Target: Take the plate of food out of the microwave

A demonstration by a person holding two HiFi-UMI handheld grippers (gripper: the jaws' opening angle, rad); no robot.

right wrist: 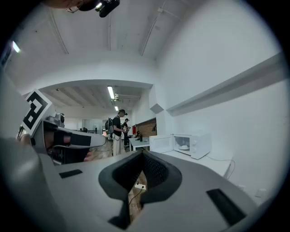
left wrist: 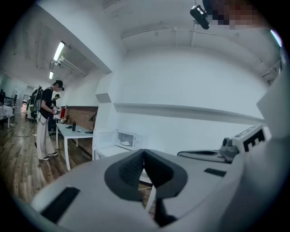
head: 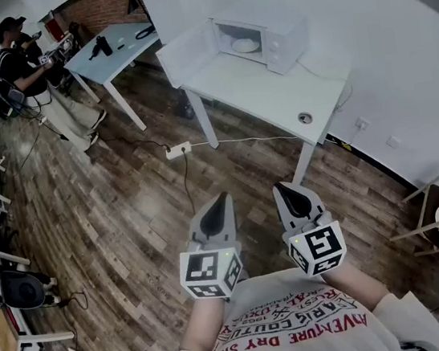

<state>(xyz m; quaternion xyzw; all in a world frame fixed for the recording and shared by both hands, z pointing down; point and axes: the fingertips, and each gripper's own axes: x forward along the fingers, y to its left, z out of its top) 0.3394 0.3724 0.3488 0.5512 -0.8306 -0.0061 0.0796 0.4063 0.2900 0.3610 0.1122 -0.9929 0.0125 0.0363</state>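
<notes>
Step in hand: the approach; nothing of the task proper is begun, and the person stands on the wooden floor (head: 120, 217) well apart from the counter (head: 260, 92), both tools drawn in close to the chest
Left tool (head: 221, 200): clenched, its jaw tips pressed together with nothing between them; it points toward the counter
Right tool (head: 283, 188): clenched likewise and grasping nothing; it lies just beside the left one and aims the same way
Microwave (head: 269, 38): stands at the far end of the counter, near the wall; its door (head: 186, 53) is swung wide to the left, so the cavity is already open and no door step seems needed
Plate (head: 245, 44): a pale plate sitting on the floor of the cavity; from here it is too small to tell what lies on it
Way in: a power strip (head: 178, 150) with its cable lies on the floor between the person and the counter, something to step past
Next move, as I judge it: walk up to the open front of the microwave and release one tool's jaws — probably the right, as the door stands on the left; then reach in level, close on the plate's near rim and draw it straight out, kept flat so the food does not slide — the other tool free to steady the far edge
</notes>
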